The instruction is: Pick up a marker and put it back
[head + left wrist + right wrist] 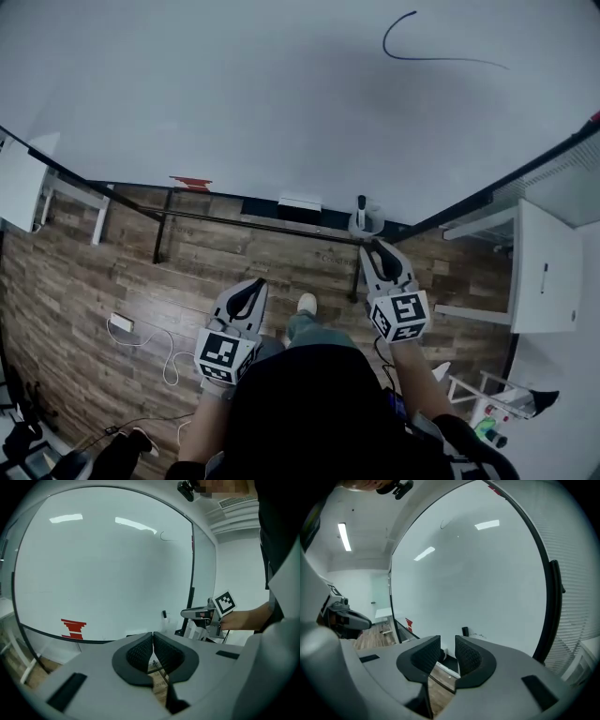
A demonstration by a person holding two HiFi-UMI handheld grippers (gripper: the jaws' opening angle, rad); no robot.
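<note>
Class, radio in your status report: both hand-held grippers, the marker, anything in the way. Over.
Left hand-held gripper shut, empty. Right hand-held gripper open, empty. Marker upright at foot of whiteboard, untouched. No obstruction seen.

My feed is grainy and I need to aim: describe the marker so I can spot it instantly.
Find the large whiteboard and follow its bottom edge rightwards to the pale holder just ahead of the right tool. The marker stands upright in it: a short dark stick, unlike the flat white block to its left.
</note>
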